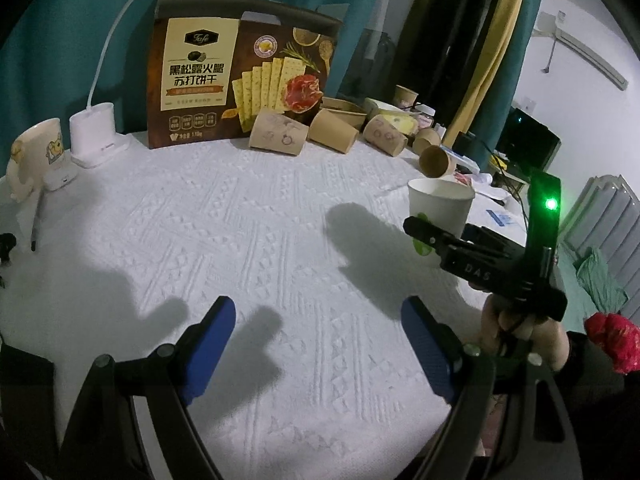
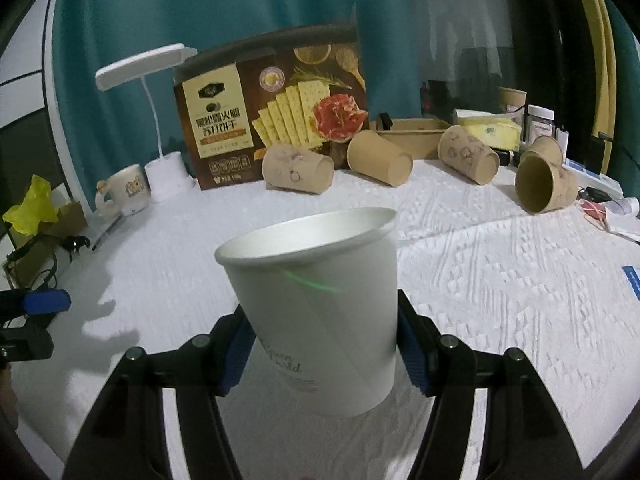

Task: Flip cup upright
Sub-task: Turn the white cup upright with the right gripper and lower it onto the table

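White cup (image 2: 320, 300) pinched by its lower wall in the right gripper (image 2: 324, 354), blue pads (image 2: 412, 356) pressed on both sides, jaws closed onto it. Mouth up, rim tipped a little toward the left in the right wrist view. Seemed lifted just clear of the white cloth (image 2: 500, 280) on the desk, though base contact could not be judged. Grey print low on the wall, a green streak across the upper part.

Seen from the left wrist view too: cup (image 1: 440, 204) at the right, gripped by the right gripper (image 1: 430, 236), a green light glowing on its body, a hand (image 1: 516, 320) below it.

Left gripper (image 1: 320, 344) held low over bare cloth, jaws spread wide, nothing between the blue pads (image 1: 208, 344); well apart from the cup.

Along the back: brown cups (image 2: 380, 160) lying on their sides in a row, in front of a cracker box (image 2: 272, 108). White lamp (image 2: 168, 152) and a mug (image 2: 128, 188) left of the box. Teal curtain (image 2: 200, 20) behind.
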Action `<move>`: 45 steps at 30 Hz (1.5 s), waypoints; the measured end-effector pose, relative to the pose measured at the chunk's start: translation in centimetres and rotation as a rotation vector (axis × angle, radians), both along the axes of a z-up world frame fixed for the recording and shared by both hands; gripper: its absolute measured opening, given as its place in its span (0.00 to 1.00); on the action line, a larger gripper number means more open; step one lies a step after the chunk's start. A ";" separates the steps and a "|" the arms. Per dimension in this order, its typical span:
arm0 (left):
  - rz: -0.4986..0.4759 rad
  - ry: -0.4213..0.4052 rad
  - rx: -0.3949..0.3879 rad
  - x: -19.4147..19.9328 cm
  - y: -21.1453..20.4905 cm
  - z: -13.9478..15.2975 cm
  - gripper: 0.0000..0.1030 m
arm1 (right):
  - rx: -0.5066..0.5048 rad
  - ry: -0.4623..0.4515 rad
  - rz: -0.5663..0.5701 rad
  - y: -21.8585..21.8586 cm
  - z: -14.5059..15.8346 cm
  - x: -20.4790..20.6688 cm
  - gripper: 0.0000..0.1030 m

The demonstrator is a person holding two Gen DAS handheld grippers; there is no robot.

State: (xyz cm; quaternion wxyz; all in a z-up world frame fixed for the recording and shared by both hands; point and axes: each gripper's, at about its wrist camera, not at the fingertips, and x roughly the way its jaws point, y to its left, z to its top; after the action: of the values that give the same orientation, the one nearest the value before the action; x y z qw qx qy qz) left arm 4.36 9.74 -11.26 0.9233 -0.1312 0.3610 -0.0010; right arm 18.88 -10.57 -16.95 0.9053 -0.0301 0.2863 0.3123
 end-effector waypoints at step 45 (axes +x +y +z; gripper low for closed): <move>-0.115 -0.026 0.031 -4.4 -5.8 1.0 0.83 | -0.091 0.137 -0.175 -7.2 -0.7 -8.9 0.60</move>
State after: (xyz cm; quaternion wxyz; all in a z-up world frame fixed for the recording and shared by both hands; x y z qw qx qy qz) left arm -0.06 3.96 -10.23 0.9282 -0.0961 0.3560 -0.0503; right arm 9.98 -17.81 -17.67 0.9051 -0.0246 0.3629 0.2204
